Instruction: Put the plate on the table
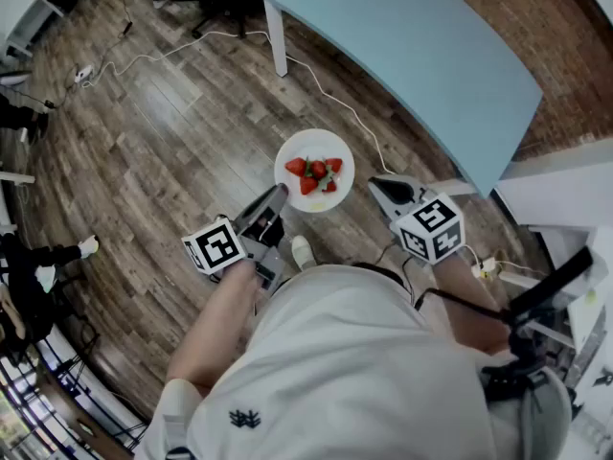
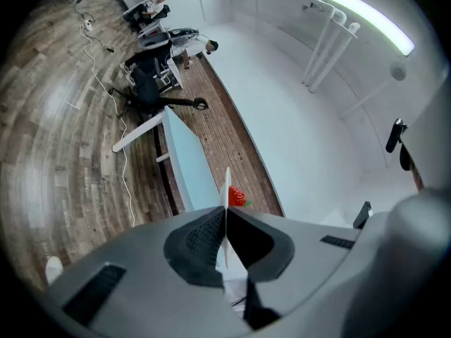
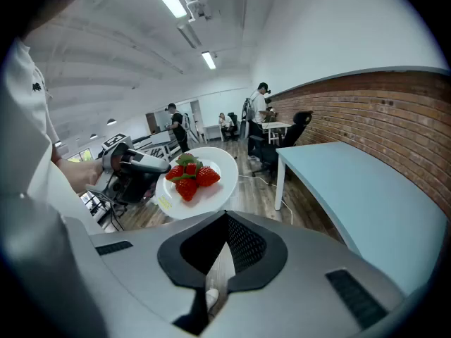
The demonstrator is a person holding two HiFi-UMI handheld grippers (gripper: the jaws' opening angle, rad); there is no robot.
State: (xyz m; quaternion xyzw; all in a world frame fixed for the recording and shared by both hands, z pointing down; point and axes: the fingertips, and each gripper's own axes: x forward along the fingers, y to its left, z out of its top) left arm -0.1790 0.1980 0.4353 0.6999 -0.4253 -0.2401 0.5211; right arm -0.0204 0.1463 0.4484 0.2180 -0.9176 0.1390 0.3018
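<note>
A white plate (image 1: 317,200) with several red strawberries (image 1: 314,172) hangs level above the wooden floor, short of the light blue table (image 1: 412,46). My left gripper (image 1: 278,195) is shut on the plate's left rim. In the left gripper view the plate (image 2: 227,187) shows edge-on between the jaws, with a strawberry (image 2: 237,198) behind and the table (image 2: 189,166) beyond. My right gripper (image 1: 376,186) is shut and holds nothing, just right of the plate. The right gripper view shows its jaws (image 3: 225,218) meeting below the plate (image 3: 223,163), the left gripper (image 3: 166,166) gripping the far rim, and the table (image 3: 352,189) to the right.
A white cable (image 1: 326,89) runs across the floor under the table's near leg (image 1: 278,46). A brick wall (image 1: 546,27) lies behind the table. Office chairs (image 2: 151,83) and standing people (image 3: 259,111) are farther off. Dark equipment (image 1: 541,300) stands at my right.
</note>
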